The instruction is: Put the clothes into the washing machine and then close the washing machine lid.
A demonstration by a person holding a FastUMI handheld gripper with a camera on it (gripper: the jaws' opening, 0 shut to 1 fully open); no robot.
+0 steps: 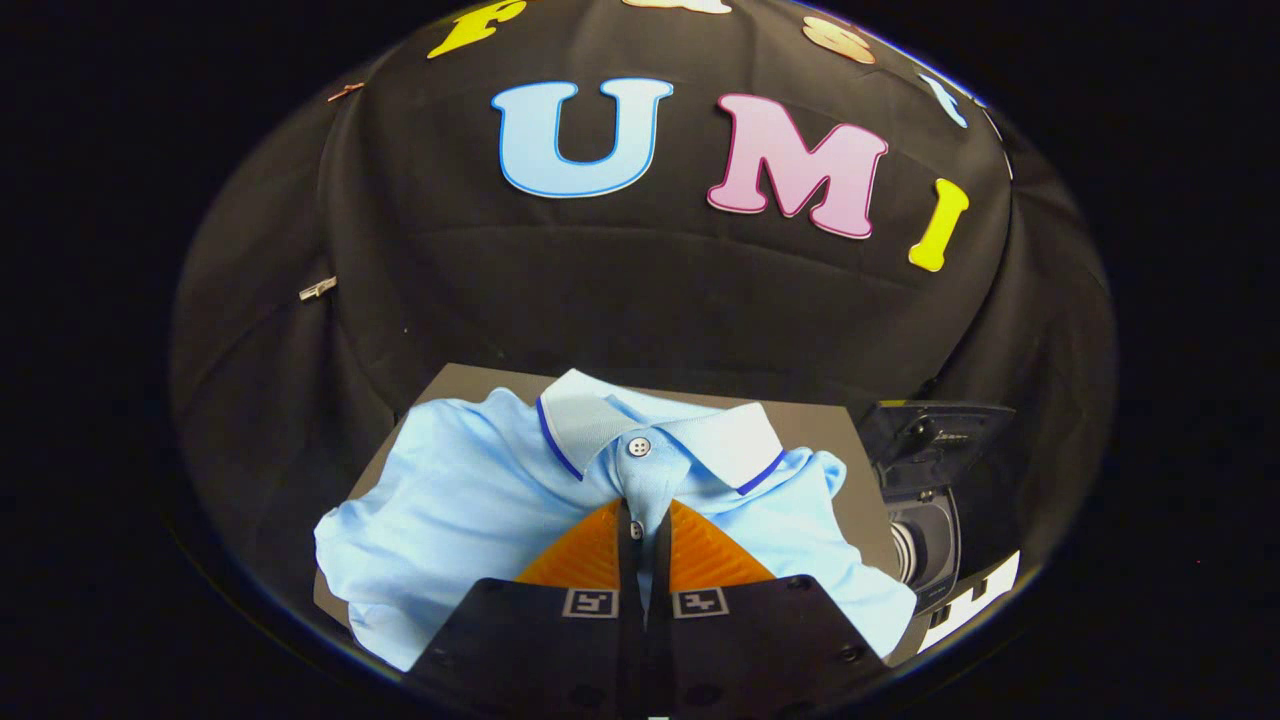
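Pale-blue cotton polo shirt (480, 500) lies spread on the grey board (830, 425), and the gripper (645, 535) has its fingers pinched tight on the placket fold just below the collar button (639, 446). Soft, light, floppy stuff, so expect it to drape and trail. Washing machine (925, 500) waits at three o'clock, lid up.

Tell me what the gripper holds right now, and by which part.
The gripper is shut on the light blue polo shirt, pinching its front placket just below the collar button.
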